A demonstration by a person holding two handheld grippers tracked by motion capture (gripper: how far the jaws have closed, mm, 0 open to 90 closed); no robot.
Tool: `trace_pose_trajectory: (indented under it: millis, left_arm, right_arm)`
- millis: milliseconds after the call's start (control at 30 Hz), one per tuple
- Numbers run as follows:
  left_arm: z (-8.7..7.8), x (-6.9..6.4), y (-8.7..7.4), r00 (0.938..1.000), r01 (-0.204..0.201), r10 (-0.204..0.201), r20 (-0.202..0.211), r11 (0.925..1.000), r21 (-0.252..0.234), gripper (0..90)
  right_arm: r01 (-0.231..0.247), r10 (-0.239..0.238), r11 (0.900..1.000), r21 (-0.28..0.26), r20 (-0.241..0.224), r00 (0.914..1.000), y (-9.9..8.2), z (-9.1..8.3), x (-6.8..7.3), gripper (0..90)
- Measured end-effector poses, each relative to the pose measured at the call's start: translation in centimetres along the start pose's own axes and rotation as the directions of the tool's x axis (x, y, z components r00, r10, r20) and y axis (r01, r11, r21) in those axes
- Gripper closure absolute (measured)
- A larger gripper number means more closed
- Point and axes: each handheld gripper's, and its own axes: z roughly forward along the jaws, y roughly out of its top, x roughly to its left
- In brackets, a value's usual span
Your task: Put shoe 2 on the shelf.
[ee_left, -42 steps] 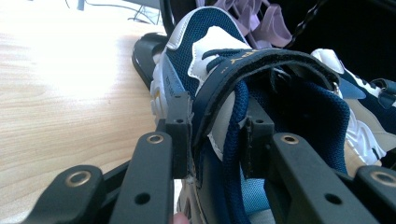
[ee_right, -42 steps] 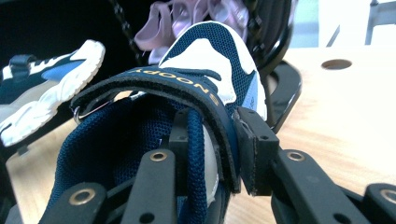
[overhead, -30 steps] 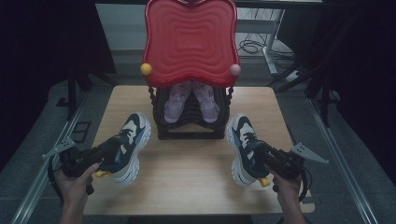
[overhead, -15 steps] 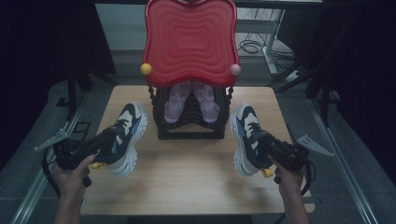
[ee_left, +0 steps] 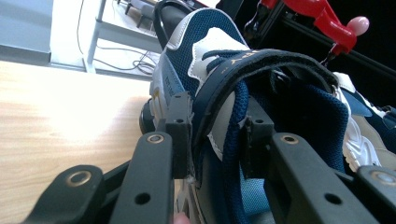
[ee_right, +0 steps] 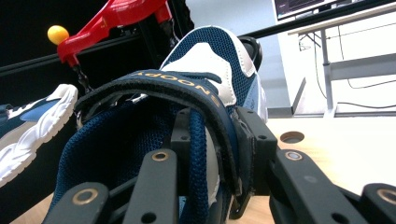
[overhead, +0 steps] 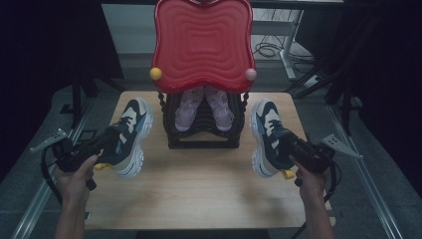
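Two navy, blue and white sneakers are held off the wooden table (overhead: 199,199), one on each side of a black shoe rack (overhead: 204,139). My left gripper (overhead: 107,144) is shut on the left sneaker (overhead: 132,127), with one jaw inside the opening and one on the outer wall. Close up, the left gripper (ee_left: 215,140) pinches the collar beside the strap of this sneaker (ee_left: 205,51). My right gripper (overhead: 288,147) is shut on the right sneaker (overhead: 263,129) in the same way. Its own view shows the right gripper (ee_right: 217,144) clamped on the collar of that sneaker (ee_right: 210,56).
A pair of pink shoes (overhead: 204,104) sits in the rack under a red wavy tray top (overhead: 203,45) with a yellow ball (overhead: 156,73) and a pink ball (overhead: 250,74) at its corners. Dark floor, metal frames and cables surround the table.
Both hands have lifted their sneakers off the table and carried them farther from the person, up alongside the rack. The grips look unchanged.
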Motion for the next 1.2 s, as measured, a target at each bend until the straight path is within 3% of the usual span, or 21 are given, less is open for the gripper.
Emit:
trace_pose_trajectory:
  millis: [733, 1200]
  left_arm:
    - [1.2, -0.7, 3.1, 1.0000, -0.001, 0.002, 0.005, 0.9979, -0.064, 70.0]
    - [1.2, -0.6, 5.6, 1.0000, -0.003, 0.004, 0.002, 0.9946, -0.104, 70.0]
  right_arm:
    - [-0.007, 0.007, 0.9969, -0.079, -0.002, 1.0000, 3.4, 0.7, 0.0, 70.5]
    - [0.043, -0.043, 0.9926, -0.113, 0.003, 0.9991, 6.1, 1.8, 0.5, 70.6]
